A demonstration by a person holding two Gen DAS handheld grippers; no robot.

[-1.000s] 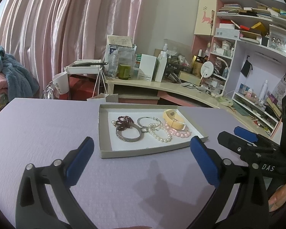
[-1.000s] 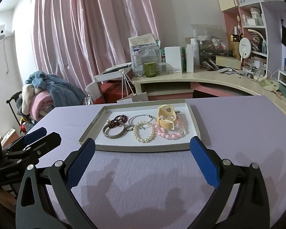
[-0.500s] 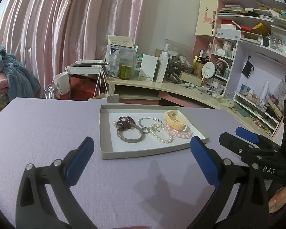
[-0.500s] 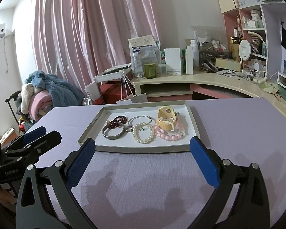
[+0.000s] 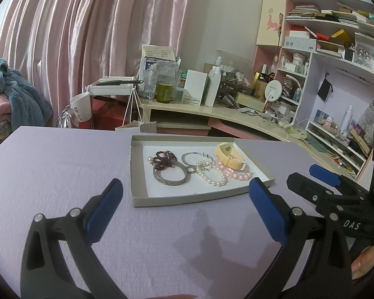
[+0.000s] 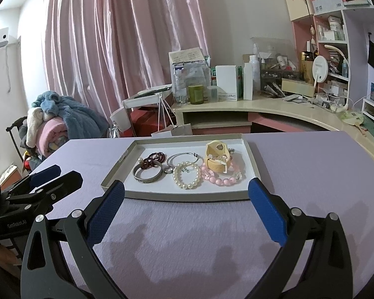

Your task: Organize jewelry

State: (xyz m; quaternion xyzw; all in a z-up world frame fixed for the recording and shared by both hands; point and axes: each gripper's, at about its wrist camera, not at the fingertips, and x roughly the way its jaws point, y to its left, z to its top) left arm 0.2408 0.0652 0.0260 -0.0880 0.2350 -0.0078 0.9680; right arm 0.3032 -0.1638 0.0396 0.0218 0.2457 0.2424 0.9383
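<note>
Both the left gripper (image 5: 184, 199) and right gripper (image 6: 186, 196) are being held level above the counter (image 6: 299, 164), jaws spread wide, gripping nothing. One tray (image 6: 187, 195) is being faced, carrying six bracelets and one ring (image 6: 168, 170).

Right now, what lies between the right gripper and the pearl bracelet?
In the right wrist view: bare purple tablecloth, then the tray's near wall. Nothing else sits between the right gripper and the pearl bracelet.

Wide-open right gripper (image 6: 187, 209) above lavender table (image 6: 299, 164), jewelry tray (image 6: 187, 195) just beyond.
</note>
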